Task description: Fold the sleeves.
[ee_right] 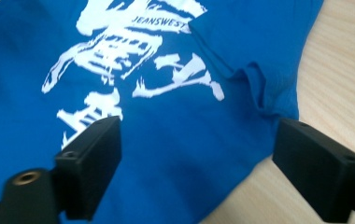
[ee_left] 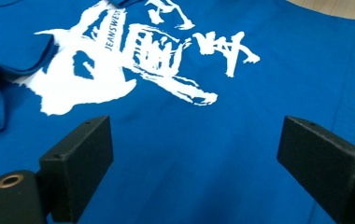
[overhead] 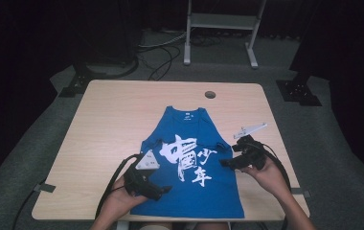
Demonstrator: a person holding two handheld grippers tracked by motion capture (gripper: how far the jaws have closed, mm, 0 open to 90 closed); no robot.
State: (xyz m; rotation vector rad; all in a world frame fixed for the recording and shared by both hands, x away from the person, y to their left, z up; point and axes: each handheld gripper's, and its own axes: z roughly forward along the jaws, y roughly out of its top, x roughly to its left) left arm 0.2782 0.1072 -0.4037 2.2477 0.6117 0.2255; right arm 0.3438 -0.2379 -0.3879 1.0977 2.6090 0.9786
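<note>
A blue T-shirt with white printed characters lies flat on the wooden table, its sleeves folded in over the front. My left gripper hovers over the shirt's lower left part, jaws wide apart with only cloth beneath them. My right gripper sits at the shirt's right edge beside the folded sleeve. Its jaws stand apart over the shirt with nothing pressed between them.
A round cable hole sits near the table's far edge. A metal stand and cables lie on the floor behind. Bare wood runs to the right of the shirt, and the table's front edge is close to my hands.
</note>
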